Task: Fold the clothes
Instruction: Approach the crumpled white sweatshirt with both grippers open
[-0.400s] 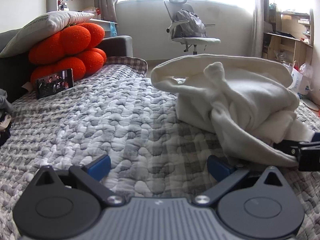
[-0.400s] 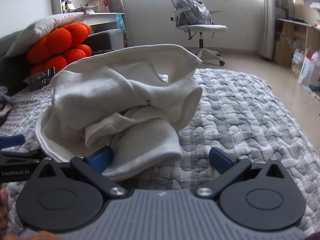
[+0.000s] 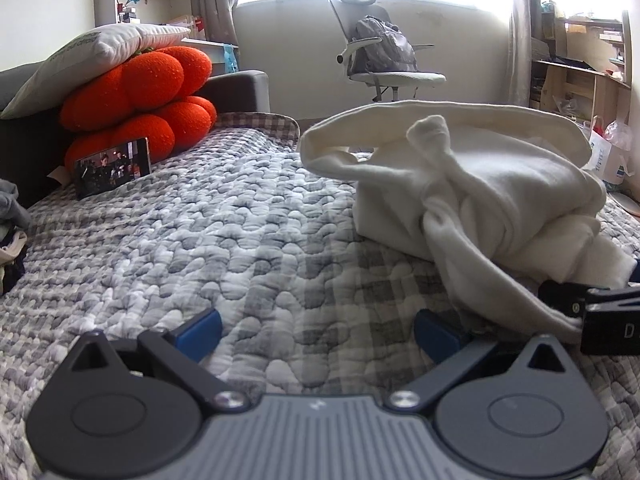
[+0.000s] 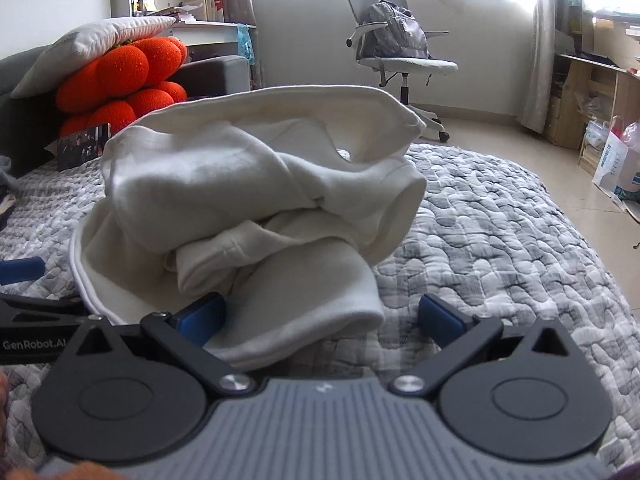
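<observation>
A crumpled cream garment (image 3: 500,184) lies in a heap on the grey quilted bed (image 3: 200,248). My left gripper (image 3: 318,334) stands open over bare quilt, with the heap ahead and to its right. One black finger (image 3: 568,300) of the right gripper shows at the right edge, against the garment's low hem. In the right wrist view the garment (image 4: 248,184) fills the middle. My right gripper (image 4: 322,316) is open, and the garment's near fold lies between its blue pads, close to the left pad, without being pinched. A left gripper finger (image 4: 24,272) shows at the left edge.
An orange lumpy cushion (image 3: 140,92) under a white pillow (image 3: 100,48) sits at the bed's far left, with a phone (image 3: 112,168) propped in front. Other clothes (image 3: 12,220) lie at the left edge. An office chair (image 3: 384,60) and shelves (image 3: 580,72) stand beyond the bed.
</observation>
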A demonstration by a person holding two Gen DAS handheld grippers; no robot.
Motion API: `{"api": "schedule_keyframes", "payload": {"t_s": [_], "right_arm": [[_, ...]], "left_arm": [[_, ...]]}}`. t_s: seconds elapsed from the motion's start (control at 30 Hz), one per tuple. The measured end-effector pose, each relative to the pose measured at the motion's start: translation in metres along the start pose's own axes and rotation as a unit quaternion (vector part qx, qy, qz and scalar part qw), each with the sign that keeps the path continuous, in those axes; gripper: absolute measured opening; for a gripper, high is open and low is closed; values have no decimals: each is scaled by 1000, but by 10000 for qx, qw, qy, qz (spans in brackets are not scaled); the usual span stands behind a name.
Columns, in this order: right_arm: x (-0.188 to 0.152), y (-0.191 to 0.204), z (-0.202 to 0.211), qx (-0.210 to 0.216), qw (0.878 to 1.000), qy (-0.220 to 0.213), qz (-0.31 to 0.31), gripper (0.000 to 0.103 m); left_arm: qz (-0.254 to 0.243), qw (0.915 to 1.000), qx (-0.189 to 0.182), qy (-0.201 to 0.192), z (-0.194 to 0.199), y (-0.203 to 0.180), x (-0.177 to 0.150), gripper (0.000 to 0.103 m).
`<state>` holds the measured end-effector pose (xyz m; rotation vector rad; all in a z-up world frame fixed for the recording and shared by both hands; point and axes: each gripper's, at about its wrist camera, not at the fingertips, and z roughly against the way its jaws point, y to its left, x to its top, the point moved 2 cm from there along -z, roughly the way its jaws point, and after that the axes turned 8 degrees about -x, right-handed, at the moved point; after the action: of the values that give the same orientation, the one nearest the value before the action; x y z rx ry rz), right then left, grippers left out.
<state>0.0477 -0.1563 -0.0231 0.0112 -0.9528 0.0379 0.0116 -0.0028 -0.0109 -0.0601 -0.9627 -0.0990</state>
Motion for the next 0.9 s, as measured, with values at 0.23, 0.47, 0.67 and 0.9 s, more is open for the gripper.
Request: {"api": "schedule_keyframes", "payload": {"t_s": [0.23,0.47,0.67,0.9], "right_arm": [[1,-2,-7,-118,9999,-106,30,103],[-3,0,-1,-161,9996,-219,44,103],[-2,2,0,-187,9996,-216,45,103],[-4,4,0,-253,9994,-216,36,103]], "left_arm": [[29,10000,-4,-28,0,0,-2,103],[29,10000,13,-39,-1,-1,-4,103],[22,10000,27,-39,-2,-1,-4,103],[-1,10000,46,-69,-2,-1,-5,103]]}}
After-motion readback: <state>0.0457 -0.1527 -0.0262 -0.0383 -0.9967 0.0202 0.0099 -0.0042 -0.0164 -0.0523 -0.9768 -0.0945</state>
